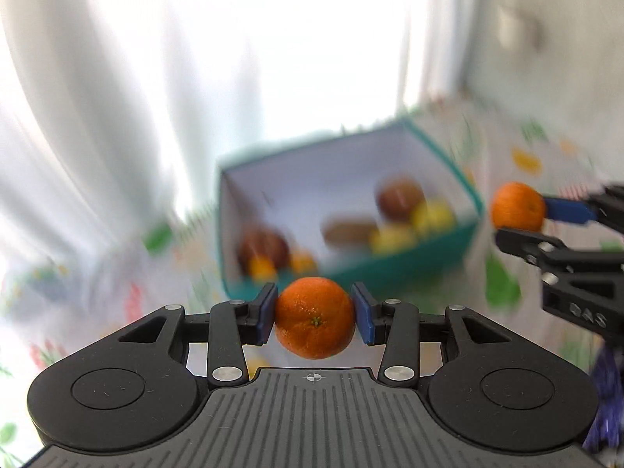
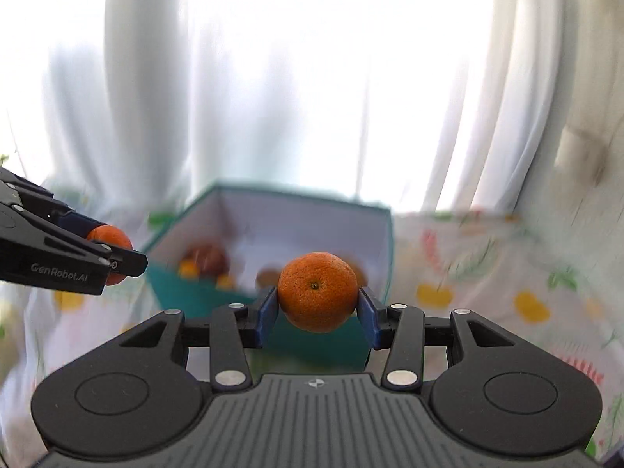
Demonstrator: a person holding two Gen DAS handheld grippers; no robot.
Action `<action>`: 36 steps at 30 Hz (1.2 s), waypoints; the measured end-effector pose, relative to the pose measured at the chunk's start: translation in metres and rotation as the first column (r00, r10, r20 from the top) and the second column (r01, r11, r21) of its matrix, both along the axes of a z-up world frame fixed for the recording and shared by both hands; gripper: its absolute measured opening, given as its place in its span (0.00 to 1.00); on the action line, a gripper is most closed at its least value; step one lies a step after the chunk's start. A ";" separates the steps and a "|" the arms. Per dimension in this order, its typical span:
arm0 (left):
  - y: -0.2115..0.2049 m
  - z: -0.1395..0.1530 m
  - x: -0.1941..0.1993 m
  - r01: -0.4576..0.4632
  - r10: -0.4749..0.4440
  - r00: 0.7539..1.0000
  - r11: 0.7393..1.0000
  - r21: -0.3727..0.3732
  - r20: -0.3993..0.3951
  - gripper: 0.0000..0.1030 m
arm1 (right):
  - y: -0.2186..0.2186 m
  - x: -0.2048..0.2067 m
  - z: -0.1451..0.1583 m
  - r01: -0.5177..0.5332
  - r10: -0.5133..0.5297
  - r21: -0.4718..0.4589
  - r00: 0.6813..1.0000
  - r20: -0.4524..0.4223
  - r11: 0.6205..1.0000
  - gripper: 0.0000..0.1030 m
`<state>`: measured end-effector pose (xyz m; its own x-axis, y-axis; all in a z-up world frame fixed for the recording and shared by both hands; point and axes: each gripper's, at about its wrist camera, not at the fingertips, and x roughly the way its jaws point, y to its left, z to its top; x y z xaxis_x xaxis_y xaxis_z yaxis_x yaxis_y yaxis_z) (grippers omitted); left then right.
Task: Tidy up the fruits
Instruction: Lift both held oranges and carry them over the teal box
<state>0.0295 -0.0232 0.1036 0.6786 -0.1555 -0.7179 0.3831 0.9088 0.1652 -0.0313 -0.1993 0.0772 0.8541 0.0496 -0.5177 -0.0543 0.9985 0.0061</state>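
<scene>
Tangerines in transit toward the box. Left gripper (image 1: pixel 315 318) was clamped on a small round orange tangerine (image 1: pixel 315 316), its blue pads (image 1: pixel 266 314) pressed against opposite flanks and the stem scar turned toward the camera. Right gripper (image 2: pixel 318 304) was closed in the same way on a second round orange tangerine (image 2: pixel 318 290), held at its widest girth, slightly above the pad centres. Each gripper also appeared at the edge of the other's view, so the two stood side by side but apart. Ahead of and below both sets of fingers stood the open teal cardboard box with a white lining (image 1: pixel 440 263), resting on a white tablecloth printed with fruits and leaves (image 2: pixel 487 280). Inside lay several blurred fruits: reddish and small orange ones (image 1: pixel 265 251) toward the left corner, a brown one and yellow ones (image 1: pixel 413 226) toward the right. White curtains (image 2: pixel 273 109) hung beyond the box.

Judged from this arrangement, the step in hand was carriage of both fruits over the near wall. Good practice would be to keep each grip firm yet not crushing, to clear the rim before descending, and to lower each tangerine beside the orange fruits already gathered, not onto the yellow group. Release should follow only once the fruit sits low, since a round fruit dropped from height may roll or bruise. The two grippers should enter one at a time to avoid collision over the opening.
</scene>
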 end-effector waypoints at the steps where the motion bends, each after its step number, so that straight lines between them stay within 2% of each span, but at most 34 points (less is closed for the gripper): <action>1: -0.004 0.012 0.009 -0.014 0.014 0.999 1.000 -0.006 0.032 0.44 | -0.003 0.004 0.010 0.008 -0.008 0.010 0.999 0.035 1.000 0.43; 4: -0.013 0.043 0.035 -0.063 0.065 0.993 0.998 -0.025 0.097 0.44 | -0.011 0.018 0.035 0.029 -0.032 0.030 0.993 0.113 0.999 0.43; 6: -0.018 0.057 0.053 -0.095 0.099 0.990 0.995 -0.036 0.100 0.44 | -0.014 0.026 0.050 0.035 -0.041 0.040 0.986 0.164 0.999 0.43; 10: -0.021 0.064 0.079 -0.177 0.187 0.972 0.981 -0.075 0.143 0.45 | -0.022 0.043 0.069 0.054 -0.073 0.088 0.970 0.234 0.995 0.43; 17: -0.022 0.030 0.097 -0.243 0.249 0.962 0.968 -0.066 0.115 0.45 | -0.019 0.067 0.051 0.041 -0.072 0.170 0.981 0.181 0.985 0.43; 29: -0.025 -0.020 0.121 -0.270 0.271 0.962 0.963 -0.023 0.036 0.45 | -0.010 0.100 0.022 0.049 -0.062 0.167 0.995 0.078 0.985 0.43; 36: -0.019 -0.036 0.128 -0.268 0.268 0.963 0.963 -0.021 -0.015 0.45 | -0.005 0.122 0.004 0.058 -0.065 0.158 0.997 0.036 0.986 0.43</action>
